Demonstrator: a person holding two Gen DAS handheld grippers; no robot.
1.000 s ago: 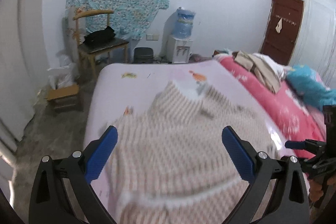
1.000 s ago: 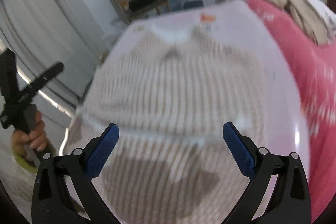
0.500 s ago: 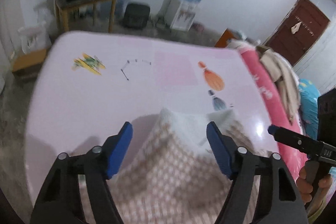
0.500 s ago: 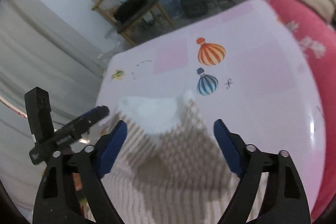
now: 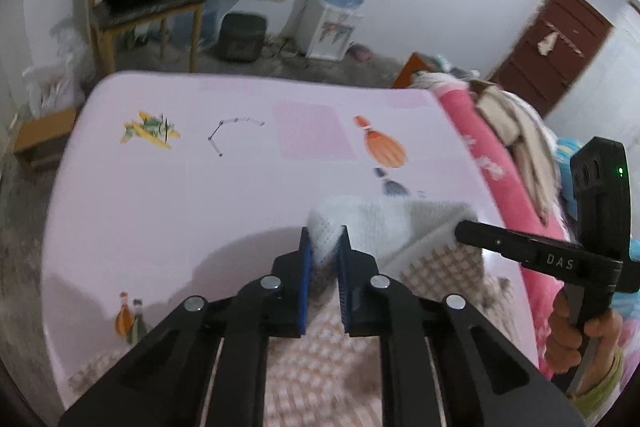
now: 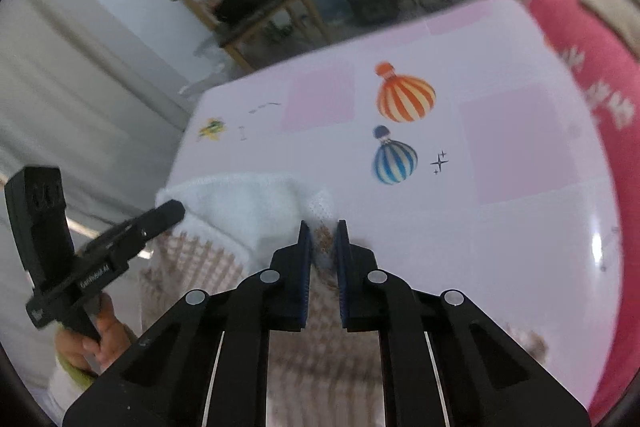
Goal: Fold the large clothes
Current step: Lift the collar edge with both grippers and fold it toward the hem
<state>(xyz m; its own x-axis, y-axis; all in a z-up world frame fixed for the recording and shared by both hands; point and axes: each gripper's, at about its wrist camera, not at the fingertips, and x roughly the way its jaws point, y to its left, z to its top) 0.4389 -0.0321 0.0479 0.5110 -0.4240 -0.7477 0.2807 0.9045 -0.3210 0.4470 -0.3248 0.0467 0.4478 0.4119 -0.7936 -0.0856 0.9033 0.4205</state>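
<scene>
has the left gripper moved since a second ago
Yes. The left gripper went forward over the sweater toward the printed orange balloon, and now pinches the white collar edge.

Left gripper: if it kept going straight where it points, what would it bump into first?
The left gripper is already shut on the sweater, so the white knit comes first. Past that, probably the pink sheet, though depth is hard to judge.

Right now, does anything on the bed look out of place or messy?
Nothing stands out on the work area. The knit sweater is pinched at its white edge by the left gripper and right gripper, as folding needs. The only untidy spot is a heap of clothes piled on the pink quilt beside the mat.
</scene>
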